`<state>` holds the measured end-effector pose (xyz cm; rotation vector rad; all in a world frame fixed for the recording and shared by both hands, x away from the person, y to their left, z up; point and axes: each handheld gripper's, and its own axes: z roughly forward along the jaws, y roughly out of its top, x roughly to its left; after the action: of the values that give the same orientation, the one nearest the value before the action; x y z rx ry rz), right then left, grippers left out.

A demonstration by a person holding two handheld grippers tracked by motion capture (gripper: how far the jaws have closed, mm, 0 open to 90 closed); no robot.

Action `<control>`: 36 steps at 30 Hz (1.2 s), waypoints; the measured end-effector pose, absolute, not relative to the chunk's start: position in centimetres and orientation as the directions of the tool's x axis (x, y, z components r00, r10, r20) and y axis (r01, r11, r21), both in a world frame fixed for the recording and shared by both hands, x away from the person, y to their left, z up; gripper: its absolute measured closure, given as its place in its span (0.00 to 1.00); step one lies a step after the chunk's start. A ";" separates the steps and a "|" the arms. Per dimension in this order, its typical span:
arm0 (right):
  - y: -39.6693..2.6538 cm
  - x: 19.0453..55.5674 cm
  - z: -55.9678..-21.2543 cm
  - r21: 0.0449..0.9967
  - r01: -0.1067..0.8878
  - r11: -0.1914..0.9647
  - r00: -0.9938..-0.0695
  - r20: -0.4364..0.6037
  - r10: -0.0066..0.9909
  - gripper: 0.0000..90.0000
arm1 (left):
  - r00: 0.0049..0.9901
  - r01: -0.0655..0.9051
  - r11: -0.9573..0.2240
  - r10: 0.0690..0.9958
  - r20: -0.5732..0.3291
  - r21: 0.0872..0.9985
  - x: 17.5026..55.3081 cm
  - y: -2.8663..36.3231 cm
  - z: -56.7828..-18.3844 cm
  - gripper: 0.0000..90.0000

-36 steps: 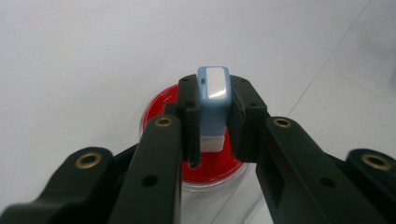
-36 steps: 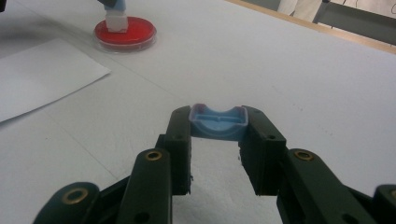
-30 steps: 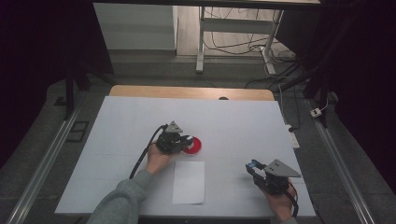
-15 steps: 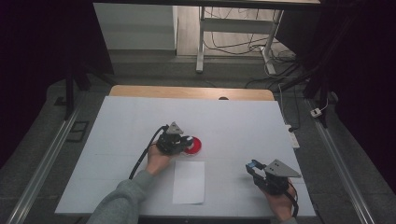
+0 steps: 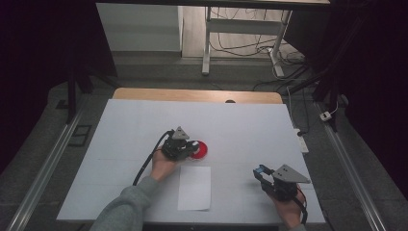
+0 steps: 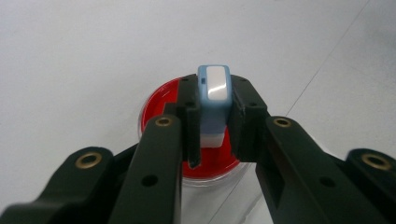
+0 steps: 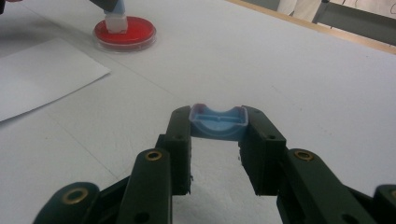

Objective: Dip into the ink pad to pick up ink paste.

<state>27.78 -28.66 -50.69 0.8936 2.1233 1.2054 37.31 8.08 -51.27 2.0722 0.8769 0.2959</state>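
Note:
A round red ink pad [image 5: 202, 150] in a clear dish sits near the middle of the white table [image 5: 250, 125]. My left gripper [image 5: 192, 147] is shut on a small blue-and-white stamp [image 6: 213, 109], held upright with its lower end on the red pad [image 6: 161, 100]. At the near right, my right gripper [image 5: 260, 172] is shut on a blue cap [image 7: 218, 123], held just above the table. A white sheet of paper [image 5: 194, 187] lies between the two hands. The right gripper view shows the pad [image 7: 124, 32], stamp [image 7: 115, 21] and paper [image 7: 42, 70] at far left.
A wooden strip [image 5: 192, 95] runs along the table's far edge. A white power strip [image 5: 300, 139] lies off the right side. Metal rails [image 5: 43, 168] flank the table, and a desk frame with cables [image 5: 240, 33] stands beyond it.

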 end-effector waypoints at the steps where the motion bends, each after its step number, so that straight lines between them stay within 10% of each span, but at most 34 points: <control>1: -28.7 27.8 -50.7 0.879 0.283 0.383 -0.636 -0.127 0.761 0.72 | 0.726 0.481 -0.397 0.680 -0.101 0.782 37.3 8.1 -51.3 0.84; 36: -28.7 27.8 -50.7 0.882 0.279 0.379 -0.639 -0.124 0.759 0.72 | 0.706 0.472 -0.326 0.697 -0.128 0.819 37.4 9.3 -50.0 0.84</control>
<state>27.78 -28.68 -50.65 0.8905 2.1216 1.2121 37.37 9.31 -50.01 1.9875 0.8964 0.3073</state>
